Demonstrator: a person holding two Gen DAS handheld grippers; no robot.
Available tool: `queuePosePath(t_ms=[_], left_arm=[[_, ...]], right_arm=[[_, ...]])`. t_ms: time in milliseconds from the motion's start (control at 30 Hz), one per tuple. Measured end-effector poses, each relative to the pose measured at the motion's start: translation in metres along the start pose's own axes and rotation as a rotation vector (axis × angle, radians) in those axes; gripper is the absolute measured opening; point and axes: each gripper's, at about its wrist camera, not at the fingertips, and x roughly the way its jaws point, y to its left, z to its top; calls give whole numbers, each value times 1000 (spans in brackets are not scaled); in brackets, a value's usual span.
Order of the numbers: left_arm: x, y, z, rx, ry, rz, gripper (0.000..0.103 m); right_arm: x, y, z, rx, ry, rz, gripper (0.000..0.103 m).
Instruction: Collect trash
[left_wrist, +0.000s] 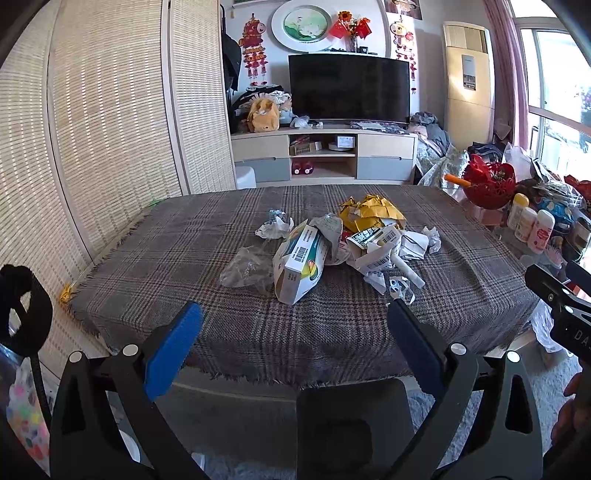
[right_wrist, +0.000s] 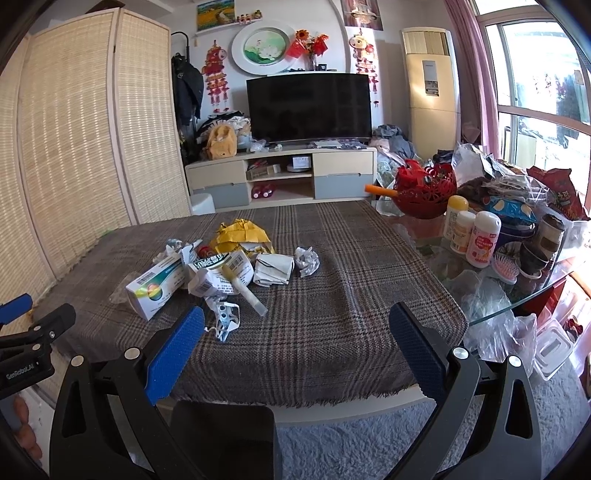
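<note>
living room, tv stand at back, woven screen to one side; table (right_wrist: 332, 258) under a plaid cloth, a glass-topped side crowded with bottles (right_wrist: 480, 240) and a red bowl (right_wrist: 424, 192), not part of the pile.

item: trash heap, middle of the cloth, nothing collected yet by the look of it; no bin or bag in either view.
- box (left_wrist: 299, 262), white carton with barcode, nearest edge of the heap, lying tilted on its side; stiff, easiest first pick.
- yellow paper (left_wrist: 373, 210), crumpled, far side of the heap.
- clear wrap (left_wrist: 245, 267), just beside the box; thin and slippery, likely to slide out of a loose pinch.
- paper wads (right_wrist: 306, 260), one lying a little apart from the rest; labels and a small tube (right_wrist: 253, 297) tangled in the middle.

item: left gripper (left_wrist: 295, 314), fingers spread wide, holding nothing, short of the table's near edge, aimed at the box.
item: right gripper (right_wrist: 295, 317), fingers likewise spread and empty, over the near edge, the loose wad ahead.

handling note, as judgement: take single pieces from the outside of the heap; close across the box's narrow side, not its length; press down onto paper so the pads bite the crumple and not the cloth; keep the two tools apart so they do not meet over the middle.
</note>
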Motion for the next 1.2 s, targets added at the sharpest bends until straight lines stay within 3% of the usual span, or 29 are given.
queuePosePath(t_ms=[533,867,1200], left_arm=[[5,9,0,10,12,24,95],[8,12,11,28,0,32,95],[34,13,47,39,90,-20,95]], right_arm=[[6,6,1,-20,10,-2,100],[15,5,16,12,43,41,100],[47,4,50,65,123,87,100]])
